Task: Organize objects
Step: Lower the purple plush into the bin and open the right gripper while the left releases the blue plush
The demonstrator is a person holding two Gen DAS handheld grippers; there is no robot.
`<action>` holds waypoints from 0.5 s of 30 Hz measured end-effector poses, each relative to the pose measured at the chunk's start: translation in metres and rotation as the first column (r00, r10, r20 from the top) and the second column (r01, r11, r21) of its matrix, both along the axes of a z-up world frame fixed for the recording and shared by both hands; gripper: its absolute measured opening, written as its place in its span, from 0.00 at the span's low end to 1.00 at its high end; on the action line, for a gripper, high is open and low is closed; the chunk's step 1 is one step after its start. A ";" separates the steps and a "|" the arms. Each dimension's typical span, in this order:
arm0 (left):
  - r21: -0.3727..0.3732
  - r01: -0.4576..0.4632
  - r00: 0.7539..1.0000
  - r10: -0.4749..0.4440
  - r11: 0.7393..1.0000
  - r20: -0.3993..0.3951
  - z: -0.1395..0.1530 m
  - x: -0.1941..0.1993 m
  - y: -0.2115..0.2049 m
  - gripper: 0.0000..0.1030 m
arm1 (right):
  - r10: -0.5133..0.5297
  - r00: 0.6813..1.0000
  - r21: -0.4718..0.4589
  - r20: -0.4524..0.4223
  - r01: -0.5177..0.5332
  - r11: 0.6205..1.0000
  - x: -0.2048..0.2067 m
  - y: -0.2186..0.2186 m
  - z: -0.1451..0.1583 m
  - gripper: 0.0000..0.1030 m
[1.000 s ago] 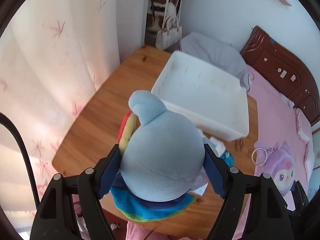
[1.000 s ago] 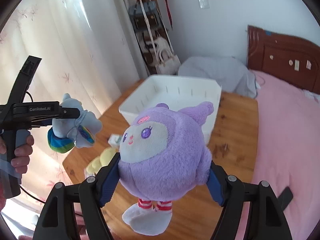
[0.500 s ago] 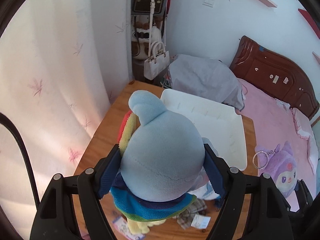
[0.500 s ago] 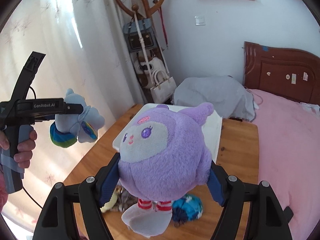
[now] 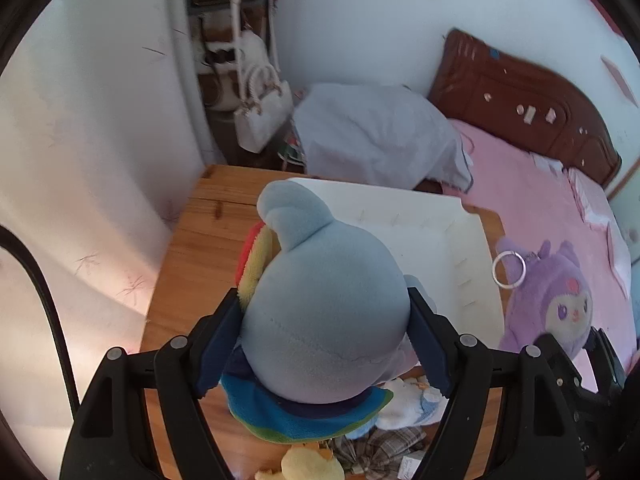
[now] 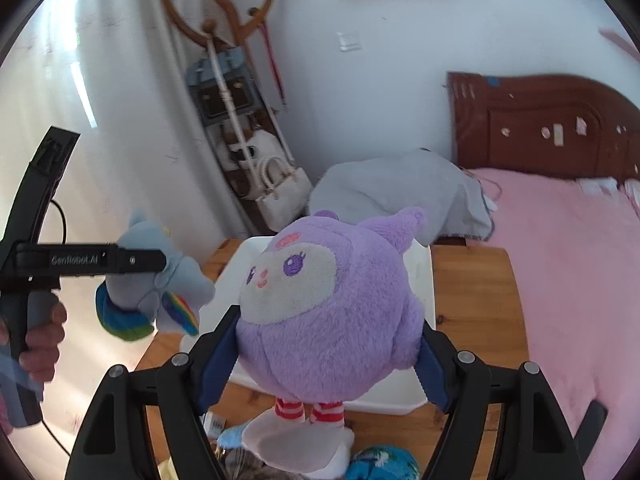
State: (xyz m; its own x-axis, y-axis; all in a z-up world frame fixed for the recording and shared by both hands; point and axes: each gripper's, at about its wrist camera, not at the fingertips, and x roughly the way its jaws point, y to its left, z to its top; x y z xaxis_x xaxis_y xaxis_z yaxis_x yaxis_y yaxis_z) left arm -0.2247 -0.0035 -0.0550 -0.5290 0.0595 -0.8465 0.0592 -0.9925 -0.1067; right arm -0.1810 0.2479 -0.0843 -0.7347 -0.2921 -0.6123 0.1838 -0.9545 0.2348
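1. The left gripper is clamped on a round light-blue plush toy with a rainbow mane and a blue-green fleece hem; its blue pads press the toy's two sides, and the toy is held in the air above the wooden table.
2. The right gripper is clamped on a round purple plush toy with a pale face, violet eyes and red-striped legs, also held in the air above the table.
3. A white rectangular plastic bin stands on the far half of the table, its far wall near the table's far edge. In the left wrist view the blue toy hangs in front of the bin's near left part; in the right wrist view the purple toy covers most of the bin.
4. The right wrist view shows the left gripper from the side, held by a hand, with the blue toy over the table's left edge beside the bin's left wall.
5. Near the table's front edge lie small soft things: a yellow plush piece, a checked grey cloth, a white and pale-blue item and a blue patterned ball-like item.
6. Beyond the table's far edge sits a grey cloth-covered bundle; a pink bed runs along the right edge.
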 end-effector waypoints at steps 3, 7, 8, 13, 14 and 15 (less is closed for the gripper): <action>0.002 0.042 0.999 -0.042 0.999 0.021 -0.014 -0.017 0.004 0.79 | -0.036 0.999 -0.003 0.015 0.036 0.999 -0.013 -0.001 -0.013 0.76; 0.006 0.082 0.996 -0.083 0.997 0.041 -0.034 -0.037 0.009 0.79 | -0.081 0.996 -0.012 0.035 0.082 0.997 -0.030 -0.003 -0.033 0.76; 0.007 0.092 0.995 -0.092 0.996 0.046 -0.039 -0.041 0.009 0.79 | -0.089 0.995 -0.013 0.038 0.089 0.996 -0.033 -0.004 -0.037 0.76; -0.008 0.130 0.988 -0.129 0.992 0.084 -0.066 -0.058 0.015 0.79 | -0.117 0.991 -0.019 0.059 0.118 0.993 -0.049 -0.009 -0.056 0.76; -0.011 0.136 0.987 -0.134 0.991 0.088 -0.070 -0.060 0.016 0.79 | -0.119 0.991 -0.020 0.060 0.121 0.992 -0.051 -0.009 -0.059 0.76; -0.014 0.140 0.986 -0.138 0.990 0.092 -0.074 -0.062 0.016 0.79 | -0.122 0.991 -0.022 0.062 0.124 0.992 -0.053 -0.010 -0.061 0.76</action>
